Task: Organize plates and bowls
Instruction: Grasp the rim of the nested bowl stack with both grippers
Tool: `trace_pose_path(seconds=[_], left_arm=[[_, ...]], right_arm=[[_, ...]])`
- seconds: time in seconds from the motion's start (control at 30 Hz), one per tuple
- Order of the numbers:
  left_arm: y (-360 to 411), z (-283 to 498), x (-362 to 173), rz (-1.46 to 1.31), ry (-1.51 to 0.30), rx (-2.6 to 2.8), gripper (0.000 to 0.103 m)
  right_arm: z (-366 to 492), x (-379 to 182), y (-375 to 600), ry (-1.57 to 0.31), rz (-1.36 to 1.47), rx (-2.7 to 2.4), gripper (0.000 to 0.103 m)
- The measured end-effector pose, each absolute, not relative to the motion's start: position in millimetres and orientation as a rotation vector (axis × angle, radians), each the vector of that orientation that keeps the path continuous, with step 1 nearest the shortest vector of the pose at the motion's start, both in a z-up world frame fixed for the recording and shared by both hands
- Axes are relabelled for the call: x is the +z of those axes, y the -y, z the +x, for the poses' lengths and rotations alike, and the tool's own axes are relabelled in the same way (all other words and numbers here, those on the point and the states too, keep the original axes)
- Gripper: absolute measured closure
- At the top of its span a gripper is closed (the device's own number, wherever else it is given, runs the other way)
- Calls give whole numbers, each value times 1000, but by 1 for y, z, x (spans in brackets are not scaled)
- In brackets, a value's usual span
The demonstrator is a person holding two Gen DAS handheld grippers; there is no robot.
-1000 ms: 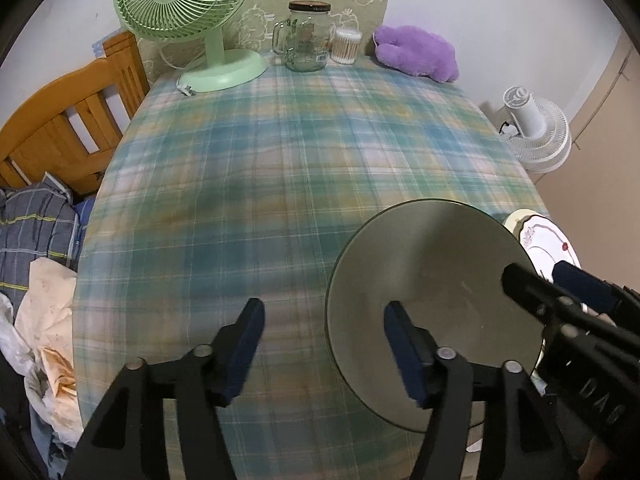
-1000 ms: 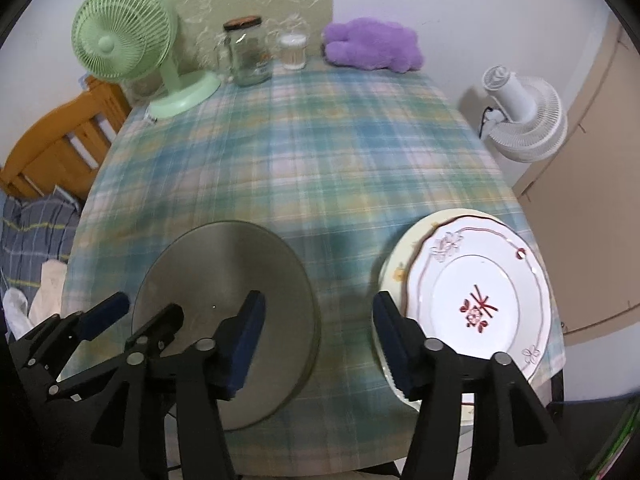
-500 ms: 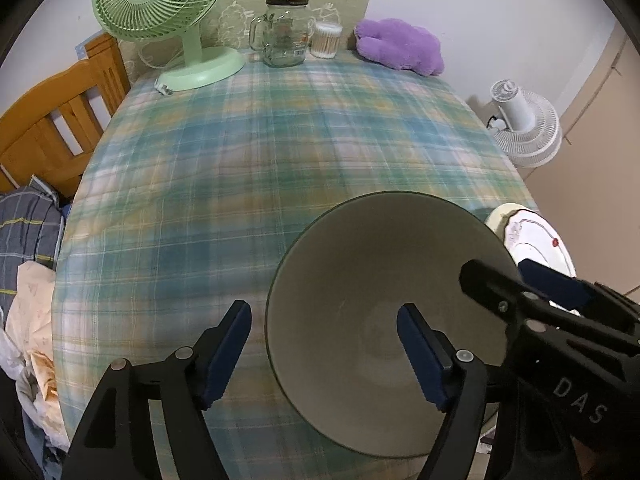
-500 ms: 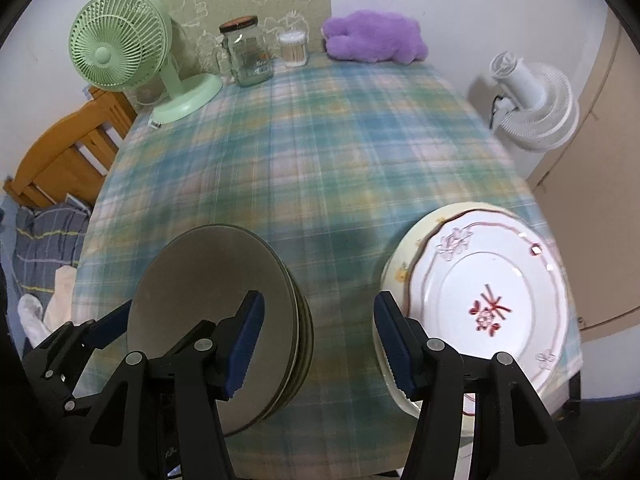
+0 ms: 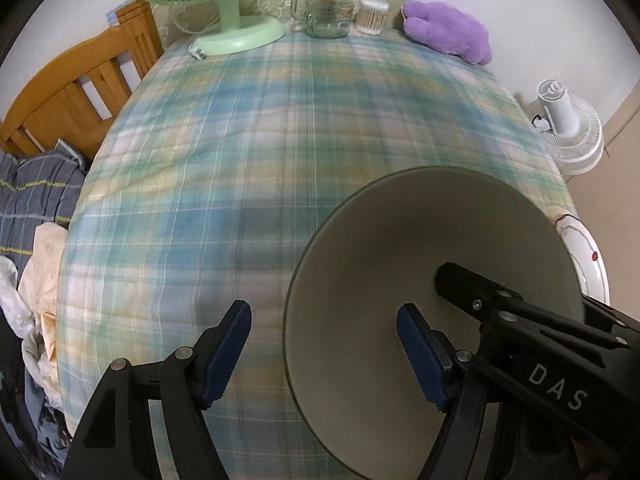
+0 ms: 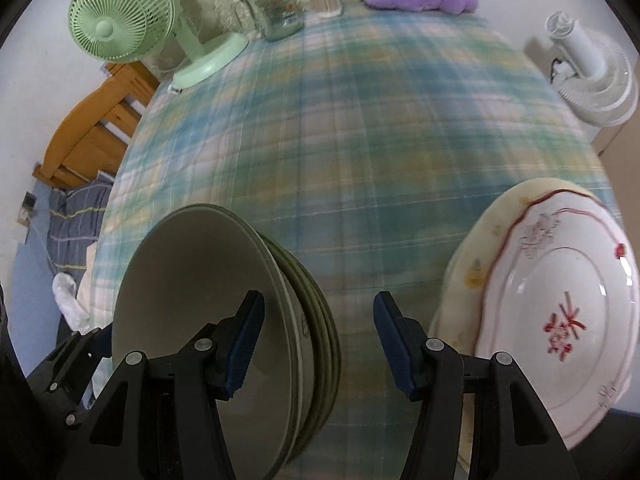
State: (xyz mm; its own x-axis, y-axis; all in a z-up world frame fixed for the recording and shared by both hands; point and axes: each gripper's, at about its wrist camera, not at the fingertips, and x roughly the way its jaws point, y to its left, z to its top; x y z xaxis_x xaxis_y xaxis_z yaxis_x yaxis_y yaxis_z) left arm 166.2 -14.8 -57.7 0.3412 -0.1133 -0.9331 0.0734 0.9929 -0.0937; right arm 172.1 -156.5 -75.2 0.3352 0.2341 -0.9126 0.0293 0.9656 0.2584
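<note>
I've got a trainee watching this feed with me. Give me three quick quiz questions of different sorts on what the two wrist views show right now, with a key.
1. True or false: the stack of grey-green ceramic bowls straddles the left tool, its rim between that tool's fingers.
2. Which sits on top at the table's right side?
A. white plate with red flower pattern
B. cream plate with yellow marks
C. a glass bowl
3. Fill in: the right tool, jaws closing, has only the plaid ______ between its fingers.

Key: 1 true; 2 A; 3 tablecloth
</note>
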Motion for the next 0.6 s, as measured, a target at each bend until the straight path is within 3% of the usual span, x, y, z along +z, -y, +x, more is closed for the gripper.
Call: trace_pose_path(seconds=[0.13,0.5,0.6], left_arm=[[16,166,-61,-37,-1228,-143,26],[16,174,-64,-48,-1193,-262,27],[14,171,-65,-78,-1166,-291,34]], right_arm=[[174,-79,148,-1233,244,200,55],[174,-78,145,-1220,260,173,55],[174,-78,144,-1218,257,158,55]])
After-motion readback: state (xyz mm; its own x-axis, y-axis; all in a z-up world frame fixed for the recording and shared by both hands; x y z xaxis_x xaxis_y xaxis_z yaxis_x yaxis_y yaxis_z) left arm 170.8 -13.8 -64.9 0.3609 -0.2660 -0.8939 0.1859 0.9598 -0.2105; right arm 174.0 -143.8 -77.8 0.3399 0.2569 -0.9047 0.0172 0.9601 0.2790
